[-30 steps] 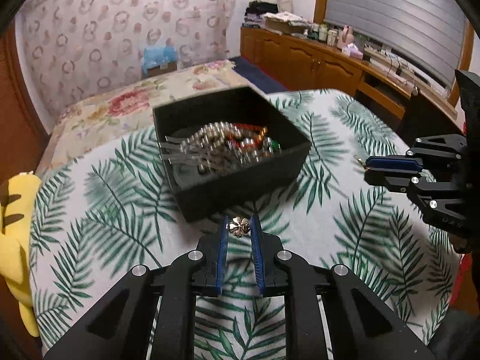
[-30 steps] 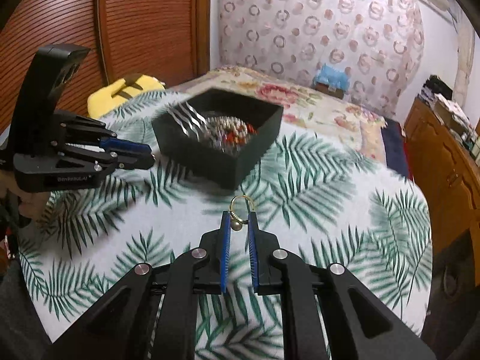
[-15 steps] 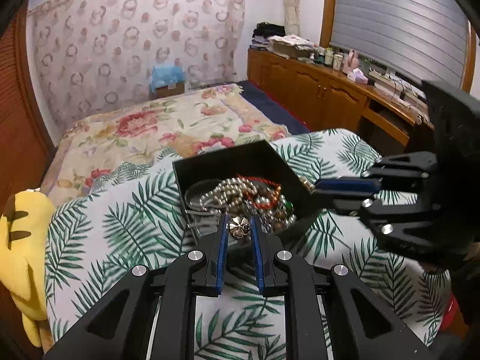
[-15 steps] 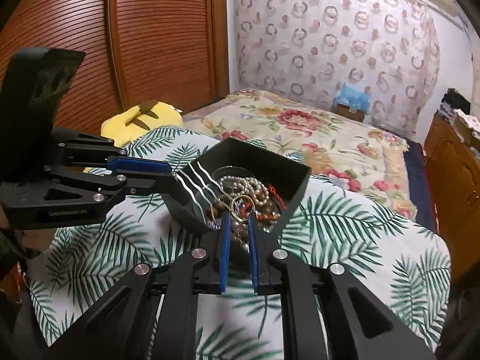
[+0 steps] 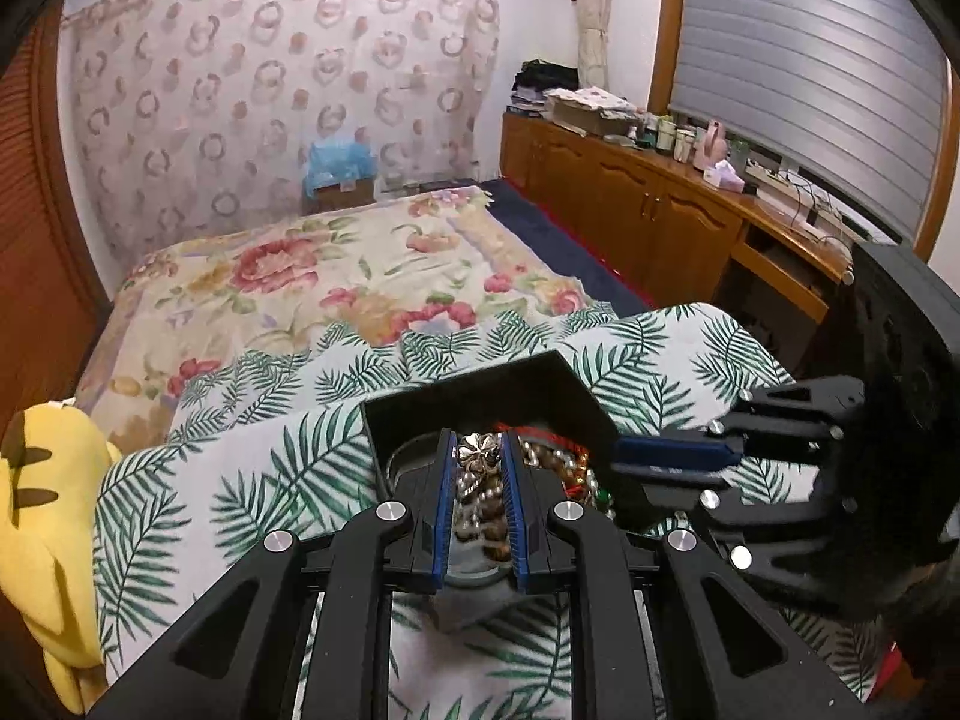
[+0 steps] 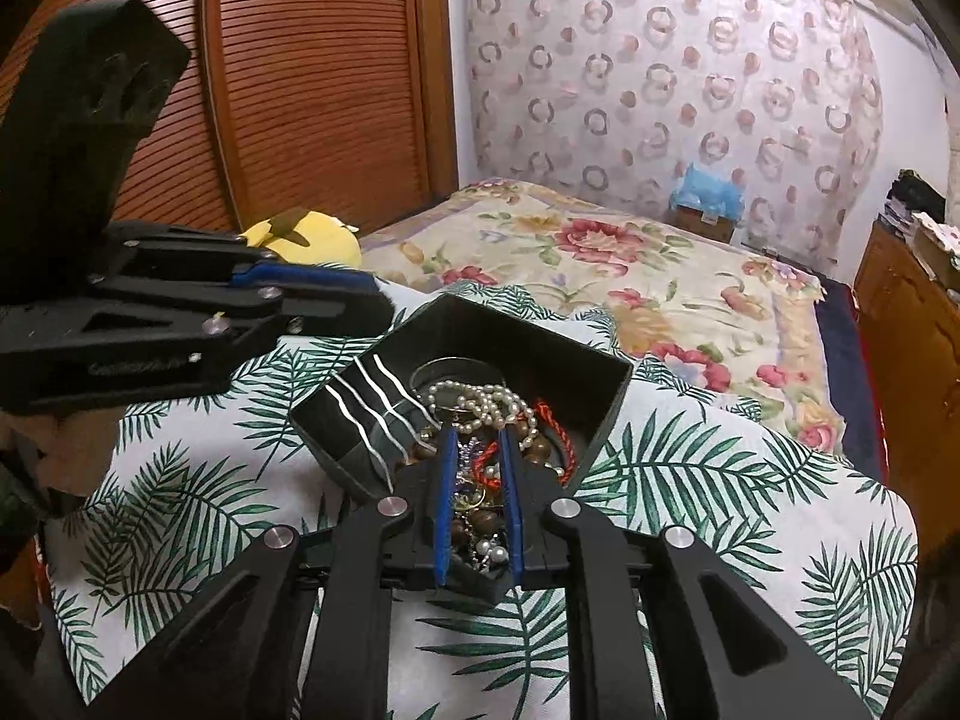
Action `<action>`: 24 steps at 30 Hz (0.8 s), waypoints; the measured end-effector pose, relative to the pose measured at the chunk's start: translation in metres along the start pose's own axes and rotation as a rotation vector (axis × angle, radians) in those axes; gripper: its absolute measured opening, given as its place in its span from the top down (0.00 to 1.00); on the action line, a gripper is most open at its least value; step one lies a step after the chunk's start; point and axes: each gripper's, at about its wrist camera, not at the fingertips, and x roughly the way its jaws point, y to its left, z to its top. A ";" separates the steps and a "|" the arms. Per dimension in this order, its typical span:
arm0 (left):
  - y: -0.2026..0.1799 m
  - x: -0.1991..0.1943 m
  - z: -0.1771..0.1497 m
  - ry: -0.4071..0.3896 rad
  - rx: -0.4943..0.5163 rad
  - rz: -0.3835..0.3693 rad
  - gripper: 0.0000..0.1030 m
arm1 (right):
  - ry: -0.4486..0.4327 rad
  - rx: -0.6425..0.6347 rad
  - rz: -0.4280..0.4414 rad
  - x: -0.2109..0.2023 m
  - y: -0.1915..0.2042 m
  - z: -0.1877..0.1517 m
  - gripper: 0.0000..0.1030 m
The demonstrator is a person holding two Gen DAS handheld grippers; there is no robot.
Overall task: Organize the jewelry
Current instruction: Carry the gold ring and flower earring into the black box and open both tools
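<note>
Bed (image 5: pixel 312 276) with floral cover fills the back of the room, patterned curtain behind it, wooden cabinets (image 5: pixel 648 222) along one side, slatted wooden door (image 6: pixel 324 84) on the other. Bench (image 6: pixel 720 480) in front of the bed, draped in a white cloth with green palm leaves; yellow plush toy (image 5: pixel 42 516) just off the bench's edge on the door side. Black open box (image 6: pixel 528 342) sits on the bench toward the edge nearest the bed, one corner pointing at the bed. Inside the box: a pile of jewelry (image 6: pixel 480 414), pearl strands, brown wooden beads, red cord, plus three thin silver strips on a black insert at the door-side wall. Both grippers are over the box, angled down. Left gripper (image 5: pixel 477 462) has its blue-padded fingers closed on a small silver flower-shaped piece (image 5: pixel 478 449), held right at the tips above the pile. Right gripper (image 6: pixel 475 468) fingers are opening, tips down over the beads; a small gold ring (image 6: pixel 465 501) lies on the pile between the fingers, pads not touching it. Each gripper shows at the side in the other's view, tips at the box rim.
</note>
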 end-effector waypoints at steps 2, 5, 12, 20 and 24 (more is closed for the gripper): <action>0.000 0.007 0.005 0.004 -0.001 -0.002 0.87 | -0.005 0.001 -0.010 -0.003 -0.001 -0.001 0.85; -0.001 0.016 0.010 0.013 -0.006 -0.017 0.87 | -0.015 0.007 -0.027 -0.012 -0.003 -0.005 0.85; -0.011 0.034 0.021 0.027 0.002 -0.043 0.86 | -0.030 0.049 -0.075 -0.031 -0.019 -0.016 0.84; -0.017 0.052 0.028 0.042 -0.014 -0.055 0.86 | -0.029 0.098 -0.106 -0.038 -0.033 -0.027 0.84; -0.016 0.052 0.025 0.046 -0.025 -0.047 0.68 | -0.035 0.105 -0.112 -0.041 -0.034 -0.030 0.84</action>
